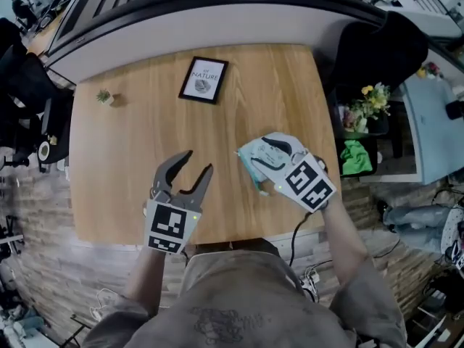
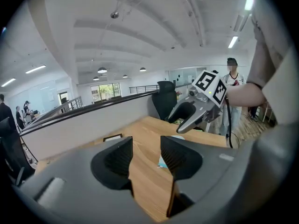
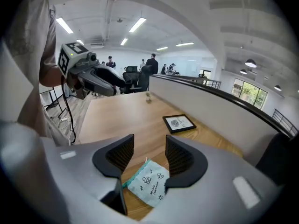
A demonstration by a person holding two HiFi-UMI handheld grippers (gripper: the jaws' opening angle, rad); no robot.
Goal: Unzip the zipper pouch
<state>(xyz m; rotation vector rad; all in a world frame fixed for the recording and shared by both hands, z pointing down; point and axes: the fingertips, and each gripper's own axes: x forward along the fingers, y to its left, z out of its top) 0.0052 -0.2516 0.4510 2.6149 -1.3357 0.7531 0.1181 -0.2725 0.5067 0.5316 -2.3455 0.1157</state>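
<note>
The zipper pouch (image 1: 251,159) is pale blue-white with small prints and a teal zipper edge. It lies flat on the wooden table (image 1: 145,136) near its right front part. My right gripper (image 1: 264,158) hovers just above it, open, and the right gripper view shows the pouch (image 3: 150,185) below the spread jaws (image 3: 150,146), not gripped. My left gripper (image 1: 199,160) stands open to the pouch's left, holding nothing. In the left gripper view, a corner of the pouch (image 2: 162,163) peeks out past the open left gripper (image 2: 146,146), with the right gripper (image 2: 194,112) beyond.
A black-framed picture (image 1: 204,80) lies at the table's far middle. A tiny potted plant (image 1: 106,97) stands far left. A dark office chair (image 1: 377,49) and flowers (image 1: 370,104) are off the table's right edge. The table's front edge is close to the person's body.
</note>
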